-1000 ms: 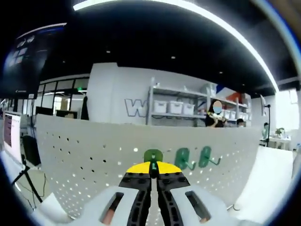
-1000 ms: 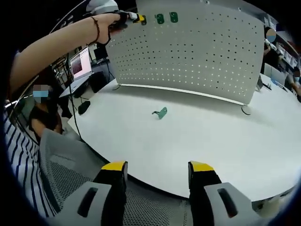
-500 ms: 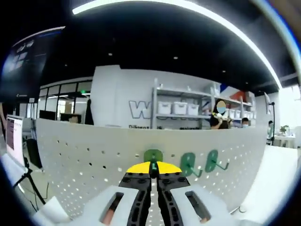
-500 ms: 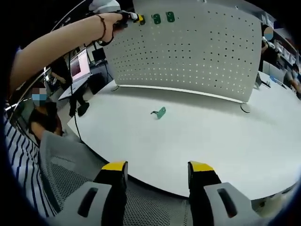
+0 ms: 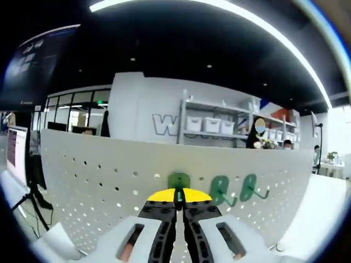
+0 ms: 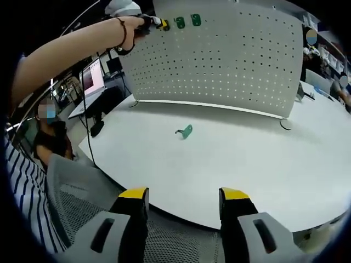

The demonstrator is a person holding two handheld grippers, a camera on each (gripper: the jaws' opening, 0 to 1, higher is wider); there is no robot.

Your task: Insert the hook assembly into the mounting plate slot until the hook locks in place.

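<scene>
In the left gripper view my left gripper (image 5: 179,193) is shut on a green hook (image 5: 178,181) held against the upper part of the white perforated mounting plate (image 5: 98,186). Two more green hooks (image 5: 220,190) (image 5: 249,187) hang on the plate just to its right. In the right gripper view the left gripper (image 6: 156,22) is at the plate's top left (image 6: 219,60), beside the two mounted hooks (image 6: 179,22) (image 6: 196,20). A loose green hook (image 6: 186,131) lies on the white table (image 6: 247,164). My right gripper (image 6: 184,203) stands open near the table's front edge, holding nothing.
A person's arm (image 6: 66,55) reaches up to the plate in the right gripper view. A grey mesh chair (image 6: 82,203) sits below the table edge, with a laptop (image 6: 93,76) at the left. Shelves with white bins (image 5: 208,125) stand behind the plate.
Both views have shifted slightly with the hands. The left gripper stays shut on the hook at the plate; the right gripper has not moved.
</scene>
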